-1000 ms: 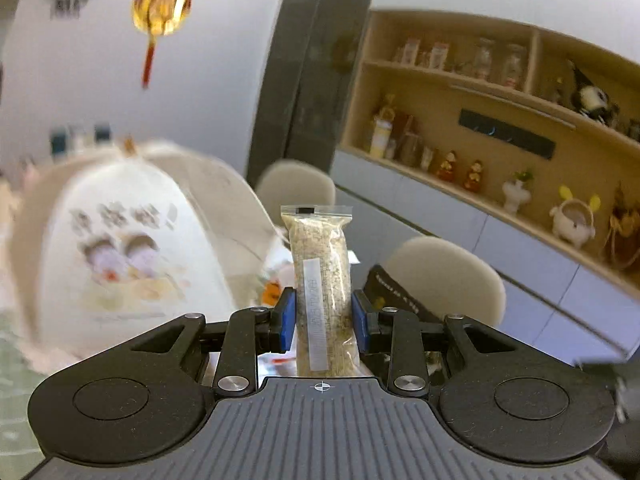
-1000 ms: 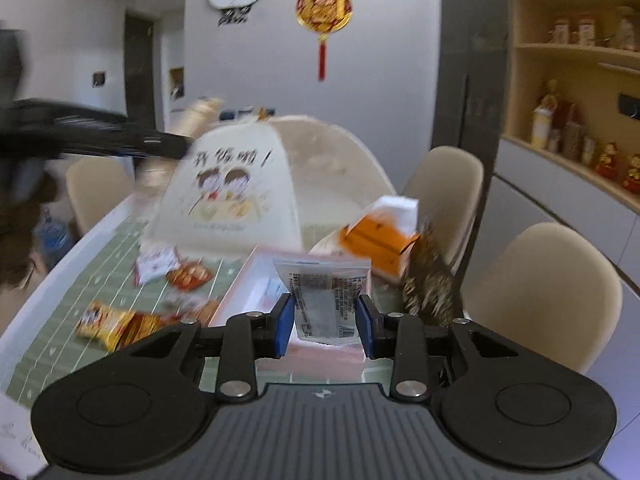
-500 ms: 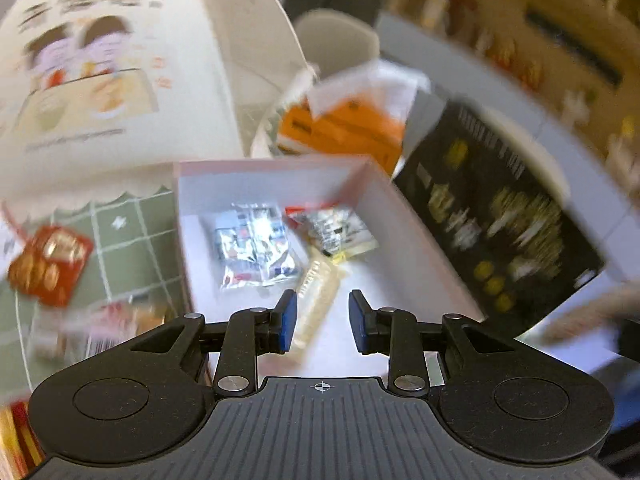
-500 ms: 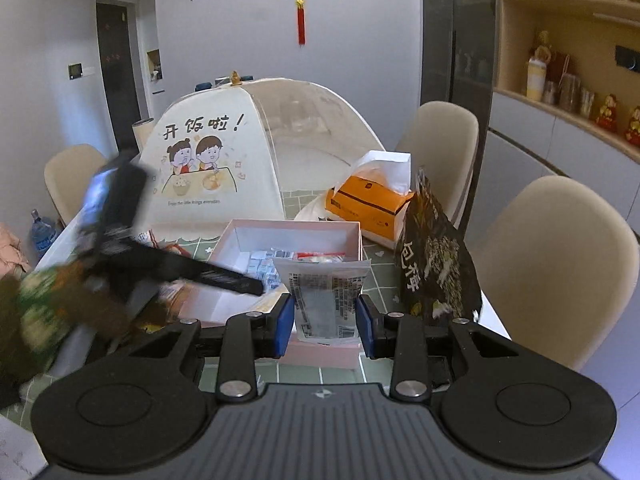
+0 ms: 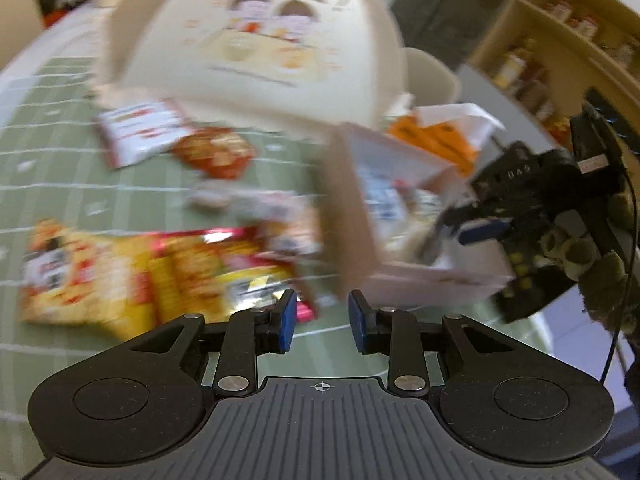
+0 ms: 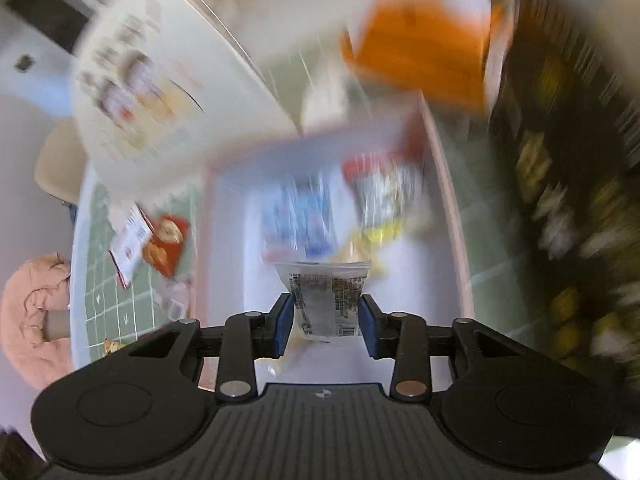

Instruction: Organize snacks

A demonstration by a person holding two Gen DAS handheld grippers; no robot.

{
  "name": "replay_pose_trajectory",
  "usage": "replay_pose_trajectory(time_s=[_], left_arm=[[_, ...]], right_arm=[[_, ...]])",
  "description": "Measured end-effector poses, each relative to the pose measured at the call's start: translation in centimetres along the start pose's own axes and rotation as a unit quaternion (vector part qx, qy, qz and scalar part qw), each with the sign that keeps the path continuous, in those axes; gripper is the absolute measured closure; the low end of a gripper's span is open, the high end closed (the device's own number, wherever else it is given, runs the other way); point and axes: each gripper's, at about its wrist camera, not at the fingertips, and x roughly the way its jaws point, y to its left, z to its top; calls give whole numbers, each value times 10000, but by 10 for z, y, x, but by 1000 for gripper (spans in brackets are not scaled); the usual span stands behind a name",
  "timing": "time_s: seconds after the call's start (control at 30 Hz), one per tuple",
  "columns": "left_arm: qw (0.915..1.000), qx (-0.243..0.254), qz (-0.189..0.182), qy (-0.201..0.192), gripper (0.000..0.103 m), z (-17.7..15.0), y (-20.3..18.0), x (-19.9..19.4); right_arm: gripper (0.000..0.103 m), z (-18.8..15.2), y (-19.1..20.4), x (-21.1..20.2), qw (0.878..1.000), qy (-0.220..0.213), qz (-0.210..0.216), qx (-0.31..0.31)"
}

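Right tongs clamp a clear printed snack packet above the pink box. Lower it to the bare box floor before releasing, clear of packets already inside. Left tongs stand apart, empty, near the yellow snack bags on the desk.

A round table with a green checked cloth carries everything. On it sit a big cream food cover with a cartoon picture, an open pink box, an orange tissue box, a red snack packet, a white packet and yellow snack bags.
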Motion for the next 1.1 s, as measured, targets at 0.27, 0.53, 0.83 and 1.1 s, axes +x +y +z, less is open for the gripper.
replay_pose_trajectory(time_s=[0.27,0.53,0.83,1.1], left_arm=[[9968,-374,696,107,71,1,61,-18],[9979,-286,430,383,71,5,82,-15],[9957,-64,-156,913,71,-24,81,-13],[9976,-463,136,496,71,-22,98,-25]], right_arm=[[52,-15,87,-9,9790,-1187,-618,-1540],[43,-41,195,51,9558,-1119,-65,-2717],[54,-31,218,134,9592,-563,-615,-2703],[60,-101,183,100,9758,-56,343,-2159]])
